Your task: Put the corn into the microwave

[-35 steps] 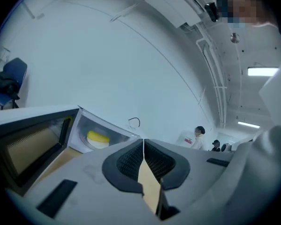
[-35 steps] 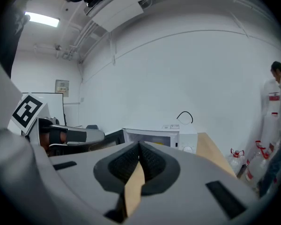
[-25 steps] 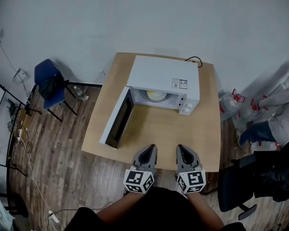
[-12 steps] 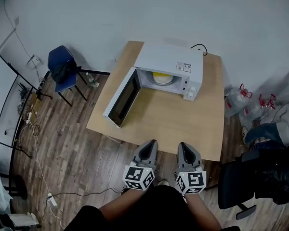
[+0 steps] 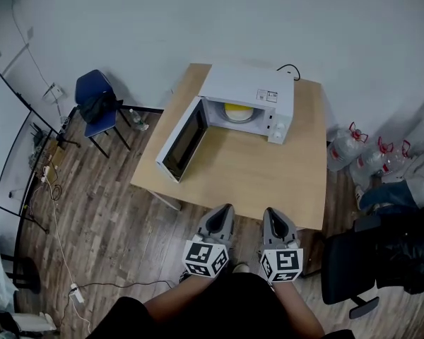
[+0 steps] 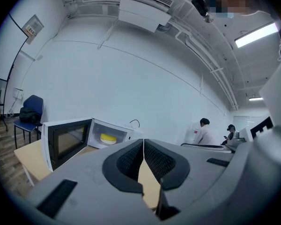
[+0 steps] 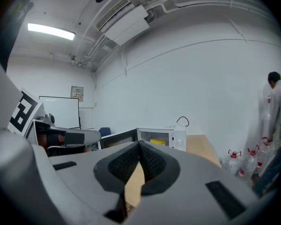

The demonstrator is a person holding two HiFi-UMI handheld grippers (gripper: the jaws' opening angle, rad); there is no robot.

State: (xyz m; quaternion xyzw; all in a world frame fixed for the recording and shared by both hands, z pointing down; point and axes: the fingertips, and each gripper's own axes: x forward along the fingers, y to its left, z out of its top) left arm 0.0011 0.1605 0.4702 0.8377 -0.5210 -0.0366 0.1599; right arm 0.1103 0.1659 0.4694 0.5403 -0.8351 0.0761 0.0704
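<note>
The open microwave on the counter holds yellow corn lying flat, its long axis unclear. The left tool and right tool are pressed together, empty.

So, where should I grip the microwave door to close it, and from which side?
Probably take the door by its free vertical edge, the end nearest you, coming from the table's near side. It stands wide open, hinged on the microwave, so that edge juts out unobstructed.

Grey left tongs and right tongs bear black-and-white marker cubes.
</note>
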